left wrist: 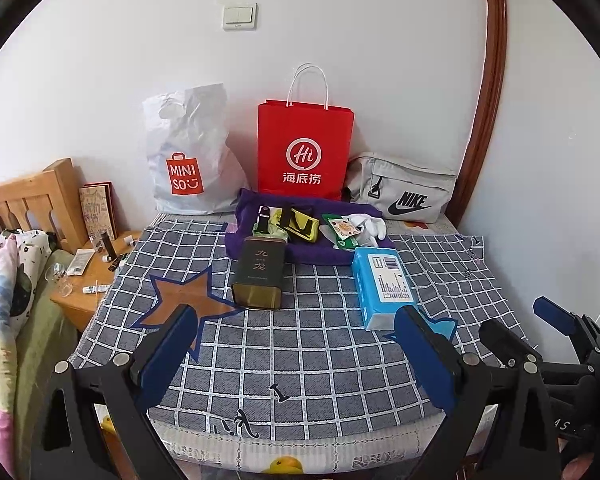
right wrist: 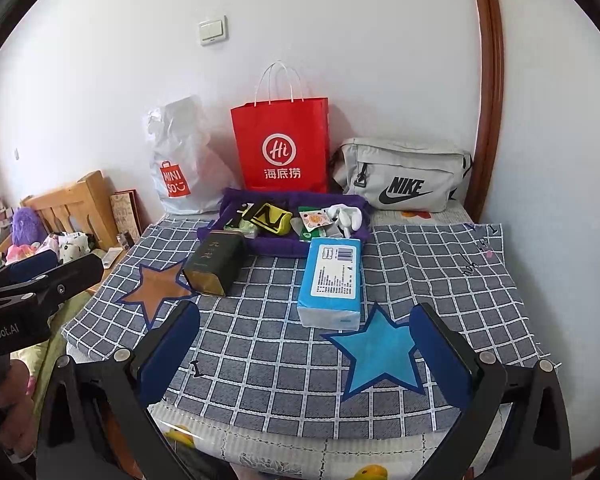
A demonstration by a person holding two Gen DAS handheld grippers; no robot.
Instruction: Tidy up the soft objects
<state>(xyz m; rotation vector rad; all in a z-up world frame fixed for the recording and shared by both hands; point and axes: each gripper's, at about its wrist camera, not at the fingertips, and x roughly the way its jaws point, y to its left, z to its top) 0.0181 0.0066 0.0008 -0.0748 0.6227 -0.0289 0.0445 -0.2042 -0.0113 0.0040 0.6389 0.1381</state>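
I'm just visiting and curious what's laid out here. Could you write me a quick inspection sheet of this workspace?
Surface: checked cloth with star patches.
Job's things: purple towel holding gloves and small packets; tissue pack; dark tin.
Clutter: red paper bag, white plastic bag, grey pouch against the wall.
Grippers: left gripper and right gripper, jaws open, empty.
Cables: nothing seen.
Surroundings: white wall, light switch, wooden nightstand.

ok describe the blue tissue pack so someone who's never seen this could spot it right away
Start at the red paper bag standing against the wall, then come forward over the purple cloth onto the checked cover. The blue tissue pack lies there, right of the dark tin: soft, bright blue, with a white barcode label.
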